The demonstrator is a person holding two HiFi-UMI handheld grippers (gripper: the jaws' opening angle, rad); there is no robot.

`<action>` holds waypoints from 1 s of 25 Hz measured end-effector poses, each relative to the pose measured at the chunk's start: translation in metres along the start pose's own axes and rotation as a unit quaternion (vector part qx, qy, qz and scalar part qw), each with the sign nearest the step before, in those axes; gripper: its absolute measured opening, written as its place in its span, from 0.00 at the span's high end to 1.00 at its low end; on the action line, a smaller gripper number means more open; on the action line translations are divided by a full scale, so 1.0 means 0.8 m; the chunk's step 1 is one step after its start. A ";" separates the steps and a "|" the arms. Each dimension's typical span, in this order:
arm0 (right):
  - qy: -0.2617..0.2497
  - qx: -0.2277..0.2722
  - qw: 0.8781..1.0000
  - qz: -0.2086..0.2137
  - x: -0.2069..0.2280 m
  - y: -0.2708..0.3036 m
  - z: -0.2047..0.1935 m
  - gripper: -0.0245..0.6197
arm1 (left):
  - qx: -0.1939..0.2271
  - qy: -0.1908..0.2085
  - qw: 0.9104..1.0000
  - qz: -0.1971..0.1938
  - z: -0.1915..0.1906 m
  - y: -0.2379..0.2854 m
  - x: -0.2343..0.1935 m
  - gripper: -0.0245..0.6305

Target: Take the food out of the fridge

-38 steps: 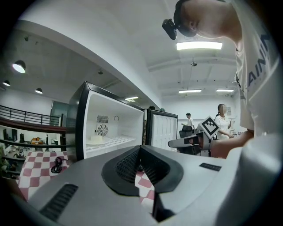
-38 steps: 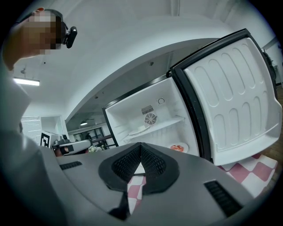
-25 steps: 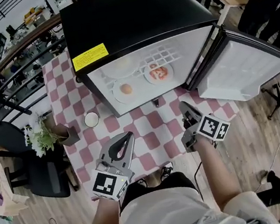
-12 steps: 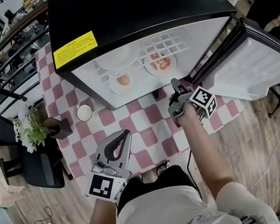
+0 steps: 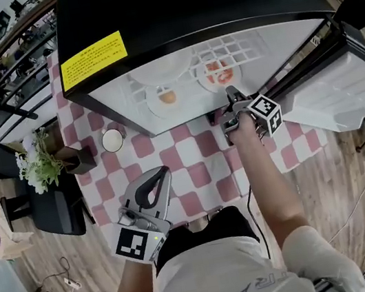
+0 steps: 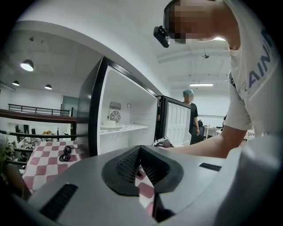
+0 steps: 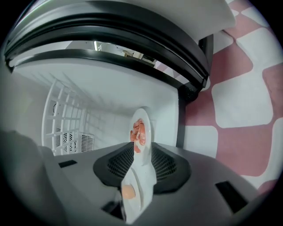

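Observation:
The black fridge (image 5: 179,9) stands open on the checkered table. On its white floor lie a plate with an egg-like food (image 5: 168,97) and a plate with red food (image 5: 218,71). My right gripper (image 5: 230,93) is at the fridge mouth, just before the red-food plate, rolled on its side. In the right gripper view both plates show edge-on through the gap: the red-food plate (image 7: 141,128) farther, the egg plate (image 7: 129,192) nearer. Its jaws stand apart and no pad presses on a plate. My left gripper (image 5: 165,171) hovers shut and empty over the table's near edge; the left gripper view shows its tips (image 6: 139,149) meeting.
The fridge door (image 5: 361,86) swings open to the right. A wire shelf (image 5: 225,49) and another white plate (image 5: 163,74) sit higher inside. A white cup (image 5: 112,140) and a potted plant (image 5: 41,167) stand at the table's left. A black cable (image 6: 66,153) lies on the cloth.
My right gripper has travelled from the table's near side up to the fridge opening and rolled onto its side. The left gripper has stayed close to where it was.

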State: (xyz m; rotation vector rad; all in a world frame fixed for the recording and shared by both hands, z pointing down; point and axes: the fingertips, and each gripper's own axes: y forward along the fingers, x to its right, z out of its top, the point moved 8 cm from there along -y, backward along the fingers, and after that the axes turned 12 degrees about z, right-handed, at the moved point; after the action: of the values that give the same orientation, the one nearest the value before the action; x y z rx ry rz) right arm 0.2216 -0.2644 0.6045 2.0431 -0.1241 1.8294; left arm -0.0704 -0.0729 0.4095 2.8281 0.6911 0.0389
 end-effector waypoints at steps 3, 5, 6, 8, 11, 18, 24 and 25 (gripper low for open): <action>0.006 0.000 1.000 -0.002 0.002 0.006 -0.002 0.78 | -0.006 0.002 1.000 0.002 -0.001 0.000 -0.001 0.95; 0.009 0.003 1.000 0.001 0.004 0.009 -0.001 0.78 | -0.010 0.001 1.000 0.001 0.000 0.001 0.000 0.95; 0.011 0.005 1.000 0.003 0.004 0.011 -0.001 0.78 | -0.012 0.000 1.000 0.001 -0.001 0.001 -0.001 0.95; 0.014 0.009 1.000 0.008 0.004 0.015 0.000 0.78 | -0.018 -0.001 1.000 0.002 -0.003 0.001 -0.001 0.95; 0.023 0.013 0.999 0.017 0.003 0.022 0.000 0.78 | -0.017 -0.004 1.000 0.006 -0.005 0.001 -0.003 0.95; 0.035 0.021 0.999 0.036 -0.006 0.040 0.001 0.78 | -0.021 -0.002 1.000 0.010 -0.006 0.002 -0.007 0.95; 0.049 0.041 0.997 0.035 -0.002 0.042 0.006 0.78 | -0.024 -0.004 1.000 0.012 -0.006 0.004 -0.012 0.95; 0.055 0.045 0.997 0.035 0.000 0.042 0.006 0.78 | -0.024 -0.003 1.000 0.012 -0.006 0.005 -0.013 0.95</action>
State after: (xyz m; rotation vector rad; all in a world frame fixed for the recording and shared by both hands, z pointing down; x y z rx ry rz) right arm 0.2150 -0.2972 0.6121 2.0156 -0.0858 2.0198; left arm -0.0785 -0.0798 0.4154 2.7884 0.6461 0.0494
